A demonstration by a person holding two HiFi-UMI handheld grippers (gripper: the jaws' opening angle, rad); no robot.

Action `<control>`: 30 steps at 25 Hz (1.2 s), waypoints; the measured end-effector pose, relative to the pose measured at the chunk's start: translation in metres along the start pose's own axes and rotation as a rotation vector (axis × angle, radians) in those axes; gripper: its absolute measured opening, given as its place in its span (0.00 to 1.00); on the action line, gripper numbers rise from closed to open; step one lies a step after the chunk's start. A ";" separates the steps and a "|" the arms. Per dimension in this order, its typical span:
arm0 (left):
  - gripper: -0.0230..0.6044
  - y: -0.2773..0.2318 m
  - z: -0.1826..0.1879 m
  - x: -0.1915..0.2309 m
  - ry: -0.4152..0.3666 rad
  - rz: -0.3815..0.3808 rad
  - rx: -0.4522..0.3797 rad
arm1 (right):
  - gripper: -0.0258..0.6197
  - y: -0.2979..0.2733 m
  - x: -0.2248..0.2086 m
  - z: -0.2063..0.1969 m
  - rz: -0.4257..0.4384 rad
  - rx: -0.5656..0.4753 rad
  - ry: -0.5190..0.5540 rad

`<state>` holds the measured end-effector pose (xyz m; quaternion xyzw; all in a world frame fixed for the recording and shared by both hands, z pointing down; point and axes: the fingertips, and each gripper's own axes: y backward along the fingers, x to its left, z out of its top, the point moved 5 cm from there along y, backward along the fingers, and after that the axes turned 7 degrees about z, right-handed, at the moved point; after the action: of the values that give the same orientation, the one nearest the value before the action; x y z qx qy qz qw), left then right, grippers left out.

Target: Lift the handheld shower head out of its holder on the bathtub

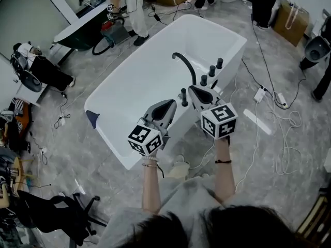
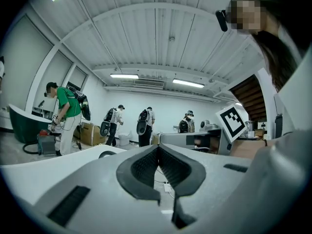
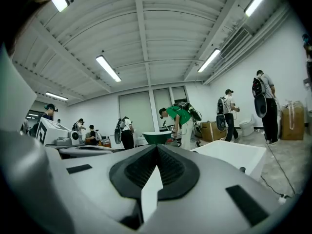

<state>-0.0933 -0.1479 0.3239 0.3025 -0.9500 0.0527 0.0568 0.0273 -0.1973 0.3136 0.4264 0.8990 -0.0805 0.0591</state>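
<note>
Head view, shower head: the black handheld shower head stands upright in its holder on the near rim of the bathtub, at 6 o'clock of the curved spout
Head view, left tool: my left tool points at the rim, with the shower head at its 2 o'clock, near but apart
Head view, right tool: my right tool sits just beside the shower head, which is at its 8 o'clock; I judge this is the tool meant to take it
Head view, why both so: I hold the pair either side of the fitting so either can come in from its own side
Left gripper view, jaws: pads meet at the tips and nothing is between them; only the room and people beyond
Right gripper view, jaws: pressed together and empty; white tub edge at 4 o'clock, and I cannot make out the shower head here
Judgement: lift not begun; the right tool must spread its jaws before it can grip
</note>
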 end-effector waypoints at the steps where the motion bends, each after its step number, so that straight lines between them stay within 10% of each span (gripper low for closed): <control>1: 0.05 -0.001 -0.001 0.009 0.002 -0.008 0.004 | 0.04 -0.007 -0.001 -0.002 -0.008 -0.005 -0.014; 13: 0.05 -0.024 -0.017 0.065 0.007 -0.143 0.074 | 0.04 -0.052 -0.019 -0.014 -0.146 -0.032 -0.053; 30: 0.04 -0.065 -0.087 0.097 0.139 -0.028 0.113 | 0.04 -0.087 -0.086 -0.091 -0.067 0.132 -0.013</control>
<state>-0.1274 -0.2441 0.4273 0.3140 -0.9350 0.1264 0.1060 0.0107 -0.2990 0.4263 0.3985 0.9051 -0.1445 0.0340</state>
